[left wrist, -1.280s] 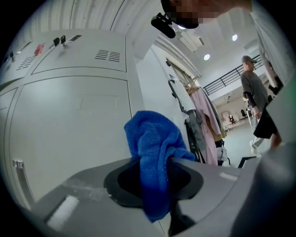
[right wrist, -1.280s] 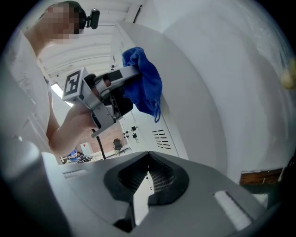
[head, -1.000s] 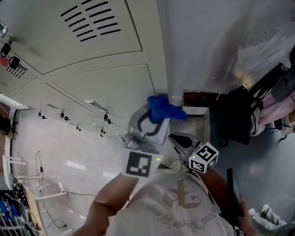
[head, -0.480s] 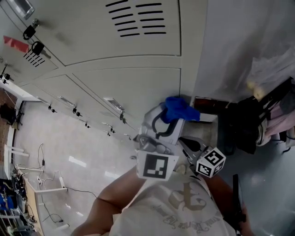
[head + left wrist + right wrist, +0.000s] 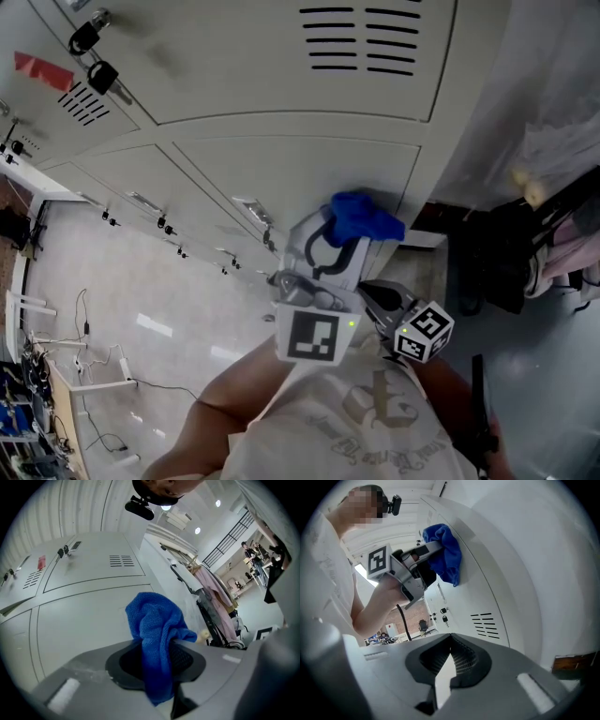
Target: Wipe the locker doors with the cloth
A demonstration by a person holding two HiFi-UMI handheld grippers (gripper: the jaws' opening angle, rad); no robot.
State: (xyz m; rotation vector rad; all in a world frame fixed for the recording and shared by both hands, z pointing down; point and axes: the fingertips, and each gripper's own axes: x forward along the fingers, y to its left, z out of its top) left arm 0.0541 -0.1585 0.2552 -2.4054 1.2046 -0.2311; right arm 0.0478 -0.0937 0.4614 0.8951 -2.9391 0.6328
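Shifted since earlier: left gripper [image 5: 342, 239], slightly rightward in the head view. Jaws clamped on cloth [image 5: 366, 216]: blue terry, crumpled, one end drooping, at the right edge of the lower locker door [image 5: 281, 173]. Right gripper [image 5: 450, 660]: jaws together, empty.

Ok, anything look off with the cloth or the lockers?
Nothing damaged or spilled. The blue cloth sits wadded in the left gripper rather than spread flat, one end trailing below the jaws. The locker doors look intact.
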